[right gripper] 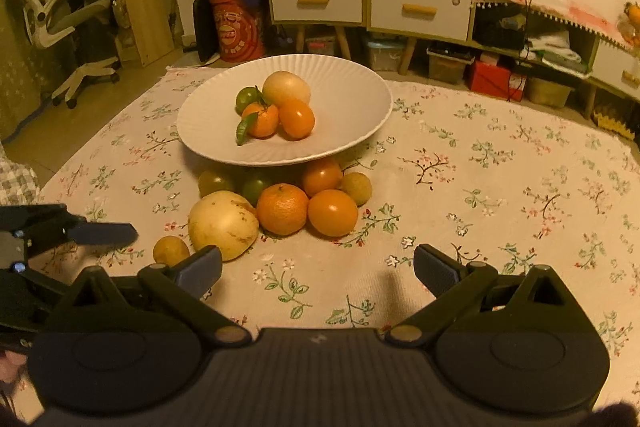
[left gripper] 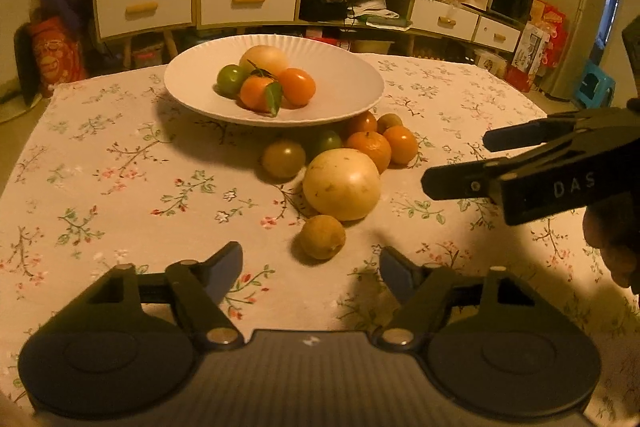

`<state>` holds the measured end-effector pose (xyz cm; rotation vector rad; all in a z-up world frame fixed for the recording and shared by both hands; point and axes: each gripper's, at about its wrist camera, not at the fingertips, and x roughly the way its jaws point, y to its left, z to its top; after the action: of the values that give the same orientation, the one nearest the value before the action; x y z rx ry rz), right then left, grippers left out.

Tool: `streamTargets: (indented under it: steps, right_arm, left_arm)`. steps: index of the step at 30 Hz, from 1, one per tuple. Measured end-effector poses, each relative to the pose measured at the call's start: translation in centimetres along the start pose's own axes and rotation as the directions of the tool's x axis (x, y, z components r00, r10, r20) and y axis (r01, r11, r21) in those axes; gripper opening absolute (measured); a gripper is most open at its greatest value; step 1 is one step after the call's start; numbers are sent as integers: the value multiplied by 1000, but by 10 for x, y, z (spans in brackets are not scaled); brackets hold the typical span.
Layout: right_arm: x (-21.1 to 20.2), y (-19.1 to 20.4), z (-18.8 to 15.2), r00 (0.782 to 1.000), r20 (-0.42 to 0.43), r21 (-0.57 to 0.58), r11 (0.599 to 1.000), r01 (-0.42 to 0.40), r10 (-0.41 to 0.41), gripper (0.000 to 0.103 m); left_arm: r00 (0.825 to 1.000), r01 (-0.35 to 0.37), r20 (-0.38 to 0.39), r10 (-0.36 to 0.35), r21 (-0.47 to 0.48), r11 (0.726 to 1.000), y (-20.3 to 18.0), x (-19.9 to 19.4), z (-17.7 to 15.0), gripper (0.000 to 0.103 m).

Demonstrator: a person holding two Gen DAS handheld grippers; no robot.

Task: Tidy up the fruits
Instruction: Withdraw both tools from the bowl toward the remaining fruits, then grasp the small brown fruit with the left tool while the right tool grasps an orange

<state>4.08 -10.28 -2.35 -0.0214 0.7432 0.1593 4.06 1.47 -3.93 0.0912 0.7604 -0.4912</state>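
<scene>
A white plate (left gripper: 340,99) stands at the table's middle and holds a pale round fruit, a green one and two orange ones. In front of it on the cloth lies a heap: a big pale yellow fruit (left gripper: 341,185), oranges (left gripper: 370,149), greenish fruits (left gripper: 283,158) and a small brown-yellow fruit (left gripper: 322,237). My left gripper (left gripper: 310,267) is open, and the small fruit lies just ahead of its tips, untouched. My right gripper (right gripper: 317,265) is open over bare cloth, right of the big pale fruit (right gripper: 224,225); it also shows at the right edge (left gripper: 454,163).
A floral cloth (right gripper: 500,187) covers the table. Behind it stand low cabinets with white drawers (left gripper: 248,1), a fan and boxes. An office chair (right gripper: 68,27) is at the far left, a fridge (left gripper: 576,7) at the far right.
</scene>
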Motion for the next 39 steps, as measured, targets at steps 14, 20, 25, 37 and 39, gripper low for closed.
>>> streamTargets:
  steps: [14, 20, 25, 37, 39]
  right_arm:
    - [25, -16, 2, 999, -6, 4, 999, 37, -37, 81]
    - [32, -24, 5, 999, -3, 6, 999, 37, -37, 69]
    - [35, -23, 7, 1000, 6, -8, 1000, 23, -23, 62]
    - [35, -8, 11, 999, 39, -128, 991, 30, -25, 42]
    - [35, -7, 11, 999, 42, -136, 990, 24, -19, 38]
  left_arm:
    - [1000, 20, 19, -19, -22, 1000, -3, 9, 4, 50]
    - [1000, 11, 20, -10, -24, 1000, -4, 10, 6, 40]
    - [1000, -4, 18, 5, -31, 1000, -3, 11, 7, 31]
    - [1000, -8, 13, 9, -26, 1000, -4, 9, 7, 28]
    - [1000, -8, 13, 9, -26, 1000, -5, 10, 7, 28]
